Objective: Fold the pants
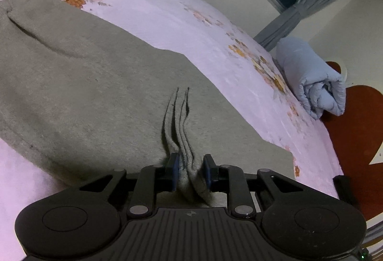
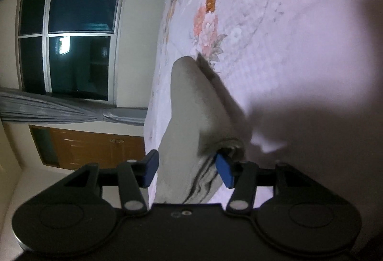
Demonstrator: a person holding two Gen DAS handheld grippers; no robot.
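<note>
Grey fleece pants [image 1: 83,74] lie spread on a pink floral bed sheet [image 1: 167,12]. In the left wrist view my left gripper [image 1: 191,171] is shut on a bunched, layered edge of the pants, with folds running away from the blue pads [image 1: 176,170]. In the right wrist view my right gripper [image 2: 189,171] stands open around a lifted, layered part of the pants [image 2: 191,105]. The fabric fills the gap between its blue pads [image 2: 223,172], and the left pad stands apart from the cloth.
A rolled light blue quilt [image 1: 311,79] lies at the bed's far end. A red headboard [image 1: 359,117] is beyond it. A window [image 2: 71,33], grey curtains [image 2: 59,112] and a wooden cabinet [image 2: 95,148] stand beside the bed.
</note>
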